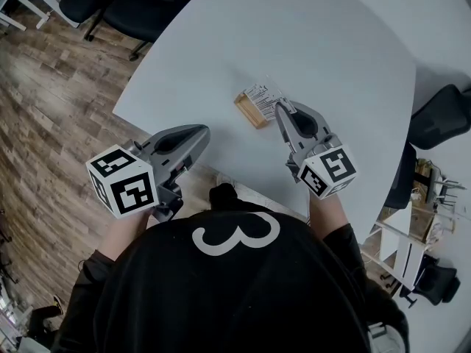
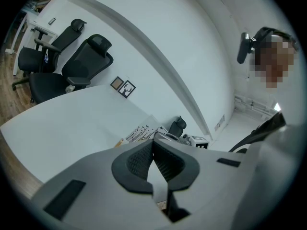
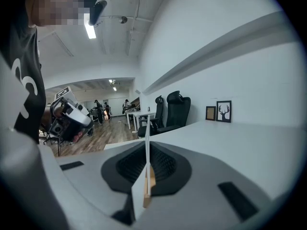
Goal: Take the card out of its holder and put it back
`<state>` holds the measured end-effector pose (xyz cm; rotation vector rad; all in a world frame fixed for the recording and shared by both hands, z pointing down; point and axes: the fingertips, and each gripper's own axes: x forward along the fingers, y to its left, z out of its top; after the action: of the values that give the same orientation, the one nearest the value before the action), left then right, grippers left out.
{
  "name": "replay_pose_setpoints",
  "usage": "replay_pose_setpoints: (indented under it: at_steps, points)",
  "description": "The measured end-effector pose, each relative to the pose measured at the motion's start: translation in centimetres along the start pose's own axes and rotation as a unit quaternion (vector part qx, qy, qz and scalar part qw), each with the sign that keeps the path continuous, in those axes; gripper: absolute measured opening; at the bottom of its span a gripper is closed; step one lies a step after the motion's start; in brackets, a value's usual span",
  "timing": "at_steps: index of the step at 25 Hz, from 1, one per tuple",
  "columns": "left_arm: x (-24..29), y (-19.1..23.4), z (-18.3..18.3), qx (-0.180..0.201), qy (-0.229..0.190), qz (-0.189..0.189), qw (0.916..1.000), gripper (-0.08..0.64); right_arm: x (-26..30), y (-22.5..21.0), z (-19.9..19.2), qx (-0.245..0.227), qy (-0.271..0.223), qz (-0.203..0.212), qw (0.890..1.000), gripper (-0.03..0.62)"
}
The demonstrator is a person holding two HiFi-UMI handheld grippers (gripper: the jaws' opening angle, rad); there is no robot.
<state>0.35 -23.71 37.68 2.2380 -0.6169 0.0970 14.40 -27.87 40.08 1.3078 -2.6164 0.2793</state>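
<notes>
On the pale, round-edged surface (image 1: 331,43), toward its near right part: a small wooden holder (image 1: 250,110) with a printed white card (image 1: 261,94) leaning over its far side and touching it. Impossible to tell from the head view whether seated in the slot or lifted just clear. At the card's right-hand corner: the right gripper (image 1: 282,109), reaching in from the near edge. In the right gripper view, that gripper (image 3: 146,145) clenched on the card (image 3: 145,195), seen edge-on as a thin white line pinched between the two dark ribbed pads (image 3: 165,164), with the wood of the holder (image 3: 150,181) just beside the lower part of that line. Well to the left, at the near-left edge of the surface and apart from both holder and card: the left gripper (image 1: 204,131), pointing rightward. In the left gripper view, that gripper (image 2: 153,143) clenched too, pad tips pressed together with nothing between them, only pale surface showing through the gap lower down. Beyond those tips, the card (image 2: 139,132) and a sliver of the holder (image 2: 118,143). Around the scene: wood-plank floor (image 1: 44,87) at left, black office chairs (image 1: 125,6) past the far edge, two small framed pictures (image 3: 218,111) against the white wall, and a black top (image 1: 235,285) with a white figure low in the head view.
</notes>
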Motion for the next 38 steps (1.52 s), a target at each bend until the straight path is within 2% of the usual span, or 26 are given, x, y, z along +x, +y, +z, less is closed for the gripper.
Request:
replay_pose_setpoints:
  at_steps: [22, 29, 38]
  points:
    - [0.3, -0.7, -0.2, 0.003, -0.001, 0.0, 1.0, 0.011, 0.6, -0.1, -0.8, -0.004, 0.028, 0.013, 1.0, 0.021]
    - [0.1, -0.1, -0.1, -0.001, 0.001, 0.006, 1.0, 0.011, 1.6, 0.2, -2.1, -0.017, 0.043, 0.013, 0.999, 0.021]
    - [0.1, 0.1, -0.4, 0.001, -0.003, 0.005, 1.0, 0.011, 1.8, -0.2, -3.8, -0.003, 0.053, 0.013, 0.999, 0.021]
